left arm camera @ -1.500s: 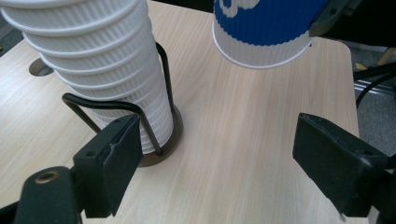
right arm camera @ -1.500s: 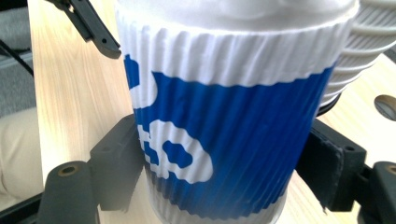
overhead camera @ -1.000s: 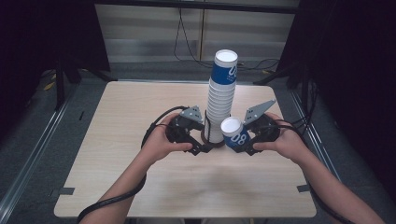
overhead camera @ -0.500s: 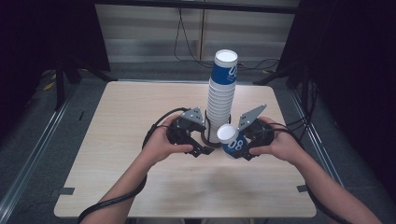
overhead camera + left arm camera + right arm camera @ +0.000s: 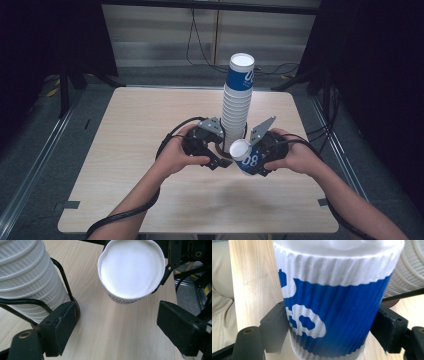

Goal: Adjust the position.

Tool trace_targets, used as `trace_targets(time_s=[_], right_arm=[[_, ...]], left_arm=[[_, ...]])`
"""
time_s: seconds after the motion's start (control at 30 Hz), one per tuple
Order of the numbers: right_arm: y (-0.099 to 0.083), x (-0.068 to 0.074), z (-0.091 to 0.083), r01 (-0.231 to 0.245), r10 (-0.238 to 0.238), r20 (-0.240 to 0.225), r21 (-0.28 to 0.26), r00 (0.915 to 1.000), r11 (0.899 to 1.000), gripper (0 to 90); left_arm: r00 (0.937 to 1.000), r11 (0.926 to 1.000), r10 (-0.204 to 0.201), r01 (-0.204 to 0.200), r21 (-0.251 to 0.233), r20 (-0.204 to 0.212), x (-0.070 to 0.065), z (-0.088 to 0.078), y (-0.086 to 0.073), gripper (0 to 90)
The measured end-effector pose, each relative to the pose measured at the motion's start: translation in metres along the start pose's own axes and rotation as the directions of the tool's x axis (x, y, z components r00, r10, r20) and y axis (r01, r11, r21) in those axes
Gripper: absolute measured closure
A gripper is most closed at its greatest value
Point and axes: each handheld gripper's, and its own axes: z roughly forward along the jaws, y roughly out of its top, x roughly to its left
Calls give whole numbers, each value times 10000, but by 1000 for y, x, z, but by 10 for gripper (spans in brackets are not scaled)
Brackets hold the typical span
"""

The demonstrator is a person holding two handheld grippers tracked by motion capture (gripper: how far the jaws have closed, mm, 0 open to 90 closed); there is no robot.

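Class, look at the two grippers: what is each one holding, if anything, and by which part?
The right gripper clamps the blue-and-white cup by its ribbed side wall. The left gripper holds nothing; its jaws stand open.

A recording lab or studio set up for table-top work.
A plain wooden table (image 5: 135,165) stands on grey carpeted floor (image 5: 45,150), with black curtains (image 5: 45,35) to either side, pale wall panels (image 5: 160,35) behind, loose cables (image 5: 200,55) and metal floor rails (image 5: 30,172).

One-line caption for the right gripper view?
Right gripper clamps a blue-and-white ribbed paper cup beside the cup stack.
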Motion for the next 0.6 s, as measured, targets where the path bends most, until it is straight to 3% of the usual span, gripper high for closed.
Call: trace_targets(time_s=[0.33, 0.6], right_arm=[[3, 3, 7, 357, -353, -207, 186, 9992, 9992, 222], [4, 7, 13, 286, -265, -333, 617, 9991, 9977, 222]], left_arm=[[9996, 9999, 94, -93, -47, 258, -3, 9, 4, 157], [9988, 9999, 126, -125, -34, 464, -5, 17, 7, 157]])
